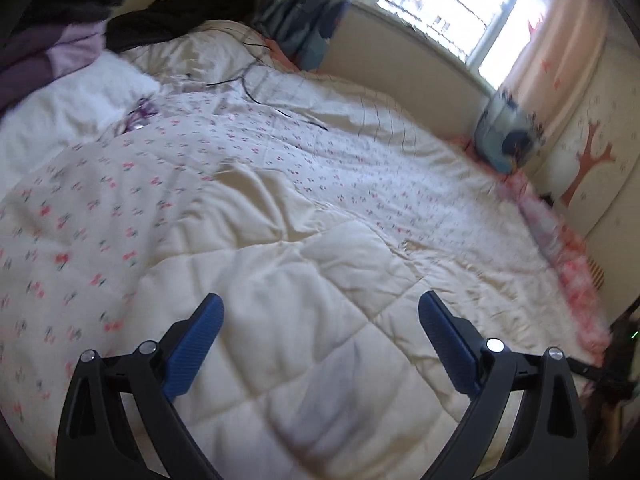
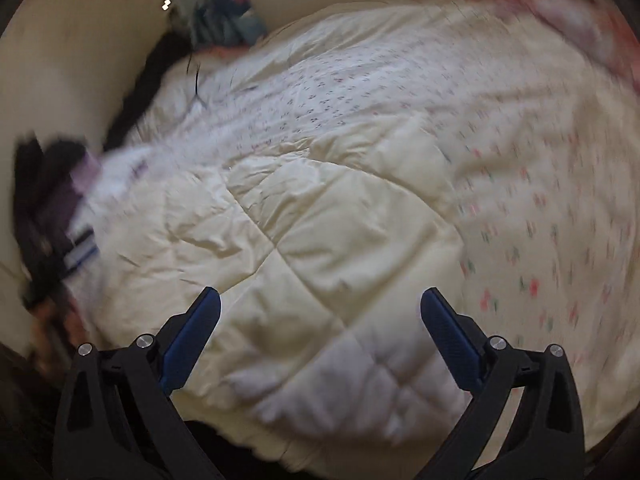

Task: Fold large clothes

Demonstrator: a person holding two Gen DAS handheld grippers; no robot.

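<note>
Hovering over cream quilt (image 1: 288, 216), left gripper (image 1: 320, 316) and right gripper (image 2: 320, 308) fingers spread, empty

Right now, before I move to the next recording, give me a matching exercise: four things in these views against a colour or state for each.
Things:
1. left gripper
2. quilt
3. dark clothes
4. thin cable

States:
A. heaped at the bed's far corner by the wall
B. jaws wide apart, holding nothing
C. black, trailing across the quilt
D. cream quilted side turned over the floral side

Pairs: 1-B, 2-D, 3-A, 4-C
</note>
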